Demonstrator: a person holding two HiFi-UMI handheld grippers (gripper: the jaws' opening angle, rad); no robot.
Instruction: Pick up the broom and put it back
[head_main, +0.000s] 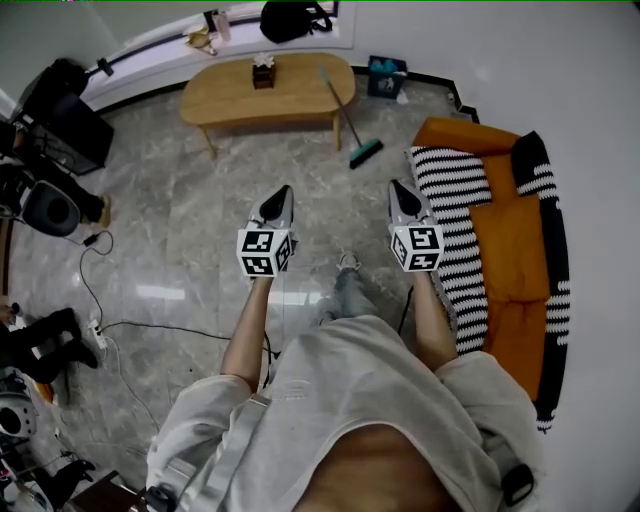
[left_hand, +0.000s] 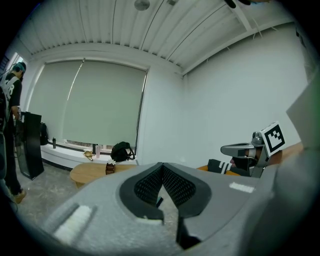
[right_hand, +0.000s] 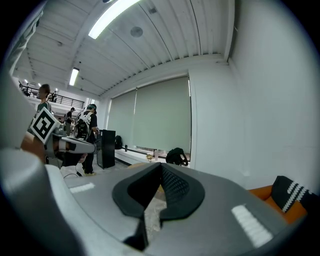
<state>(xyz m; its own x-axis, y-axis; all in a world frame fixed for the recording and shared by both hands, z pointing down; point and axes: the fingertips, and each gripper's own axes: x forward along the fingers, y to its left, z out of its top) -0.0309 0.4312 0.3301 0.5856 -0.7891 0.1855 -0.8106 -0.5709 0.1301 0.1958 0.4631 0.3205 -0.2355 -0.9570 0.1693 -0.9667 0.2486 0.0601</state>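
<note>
A broom (head_main: 352, 128) with a grey handle and a green head leans against the right end of the oval wooden table (head_main: 240, 98), its head on the floor. My left gripper (head_main: 281, 195) hangs shut and empty well short of it, over the marble floor. My right gripper (head_main: 399, 189) is level with it, to the right, also shut with nothing between its tips. In the left gripper view the jaws (left_hand: 162, 167) meet at the tips, and the right gripper (left_hand: 245, 149) shows at the right. In the right gripper view the jaws (right_hand: 161, 168) are closed too.
An orange sofa (head_main: 510, 250) with a black-and-white striped throw (head_main: 450, 200) runs along the right. A small box (head_main: 264, 72) stands on the table, a black bag (head_main: 292, 18) on the window ledge. Cables (head_main: 120, 325) and black equipment (head_main: 55, 205) lie at the left. People stand by a speaker (right_hand: 106, 147).
</note>
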